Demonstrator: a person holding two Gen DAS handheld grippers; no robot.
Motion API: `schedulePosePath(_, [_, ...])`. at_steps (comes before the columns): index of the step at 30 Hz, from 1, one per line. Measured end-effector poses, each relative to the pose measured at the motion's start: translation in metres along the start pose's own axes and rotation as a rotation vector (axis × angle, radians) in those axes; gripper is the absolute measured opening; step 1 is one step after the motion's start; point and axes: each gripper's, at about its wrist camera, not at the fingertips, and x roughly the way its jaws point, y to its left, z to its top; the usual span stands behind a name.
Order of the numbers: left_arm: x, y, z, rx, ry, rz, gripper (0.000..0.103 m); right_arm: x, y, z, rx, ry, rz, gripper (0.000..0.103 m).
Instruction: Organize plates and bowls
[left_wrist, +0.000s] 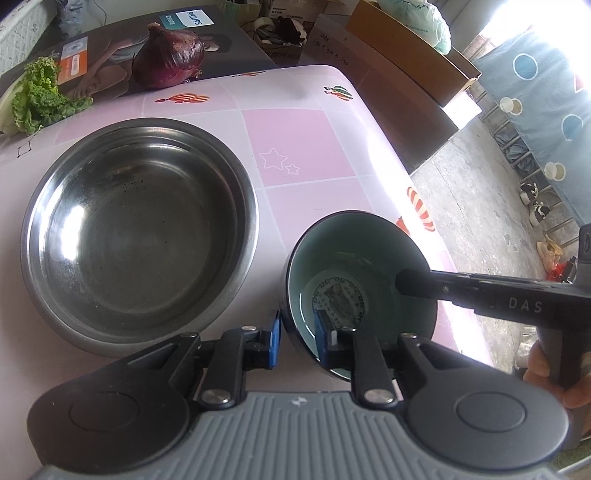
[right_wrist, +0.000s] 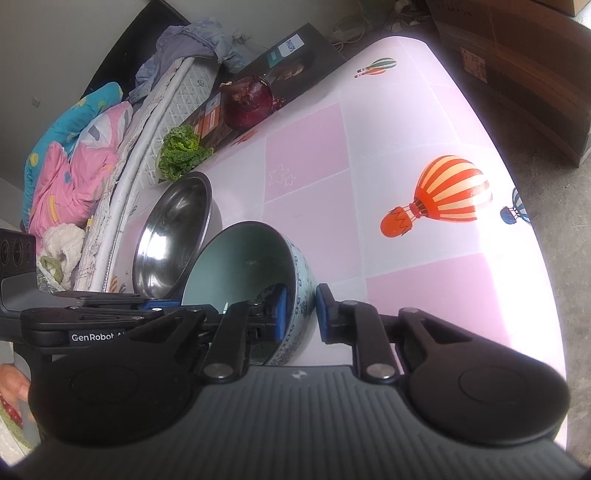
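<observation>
A ceramic bowl with a green inside and a blue-patterned outside is at the near right of the pink table. My left gripper is shut on its near rim, one blue pad outside the wall and one inside. My right gripper is shut on the opposite rim in the same way; its fingers reach into the bowl from the right in the left wrist view. A large steel bowl stands empty just left of the ceramic bowl. Whether the ceramic bowl rests on the table I cannot tell.
A red onion sits on a dark printed box at the table's far side, with a lettuce leaf beside it. The table edge drops to a concrete floor on the right. Cardboard boxes stand beyond; bedding lies left.
</observation>
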Motion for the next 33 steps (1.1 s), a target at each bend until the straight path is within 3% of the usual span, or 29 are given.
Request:
schedulePosePath(10, [-0.001, 0.004, -0.001, -0.011, 0.002, -0.013, 0.018, -0.004, -0.003, 0.007, 0.058, -0.016, 0.032, 0.019])
schedulePosePath(15, [-0.001, 0.005, -0.001, -0.013, 0.002, -0.014, 0.018, -0.011, -0.005, 0.0, 0.064, -0.014, 0.007, 0.029])
schedulePosePath(18, [-0.001, 0.004, -0.001, -0.014, 0.002, -0.014, 0.018, -0.011, -0.007, -0.003, 0.072, -0.002, 0.002, 0.03])
schedulePosePath(23, [-0.001, 0.004, -0.001, -0.014, 0.003, -0.014, 0.018, -0.005, -0.006, -0.008, 0.07, 0.017, 0.002, 0.03])
schedulePosePath(27, [-0.001, 0.005, -0.001, -0.014, 0.006, -0.017, 0.018, 0.0, -0.003, -0.009, 0.072, 0.02, 0.006, 0.02])
schedulePosePath(33, [0.002, 0.009, 0.003, -0.023, 0.01, -0.017, 0.018, 0.002, -0.001, -0.008, 0.074, 0.021, 0.012, 0.019])
